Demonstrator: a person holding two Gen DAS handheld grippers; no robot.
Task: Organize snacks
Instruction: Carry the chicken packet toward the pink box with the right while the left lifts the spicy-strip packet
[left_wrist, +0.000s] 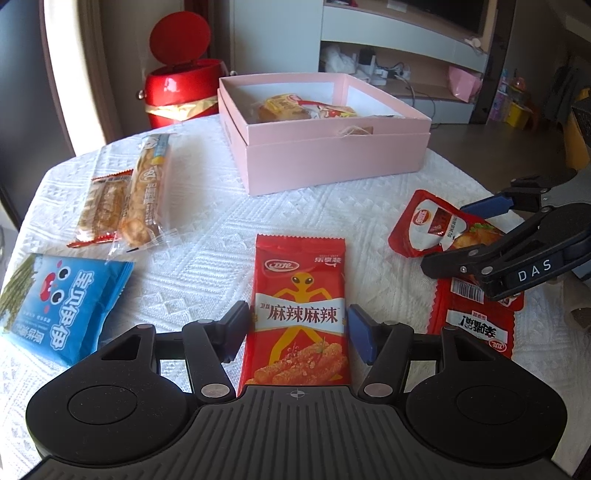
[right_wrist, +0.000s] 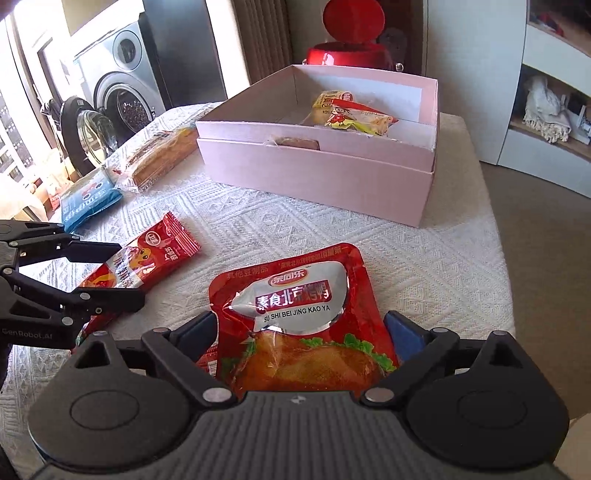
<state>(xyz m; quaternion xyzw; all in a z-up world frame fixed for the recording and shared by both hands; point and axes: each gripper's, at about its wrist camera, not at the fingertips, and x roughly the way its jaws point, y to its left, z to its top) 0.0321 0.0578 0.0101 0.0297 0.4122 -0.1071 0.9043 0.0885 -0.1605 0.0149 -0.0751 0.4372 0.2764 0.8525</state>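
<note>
On the white tablecloth (left_wrist: 207, 229), left to right
Left gripper (left_wrist: 299, 328): jaws apart, straddling the red spicy-strip packet (left_wrist: 299, 306); slick film may slide out
Right gripper (right_wrist: 301, 332): fingers spread around the red roast-duck pouch (right_wrist: 295, 314); may snag the packet beneath
Pink box (left_wrist: 332, 155): beyond, partly filled
</note>
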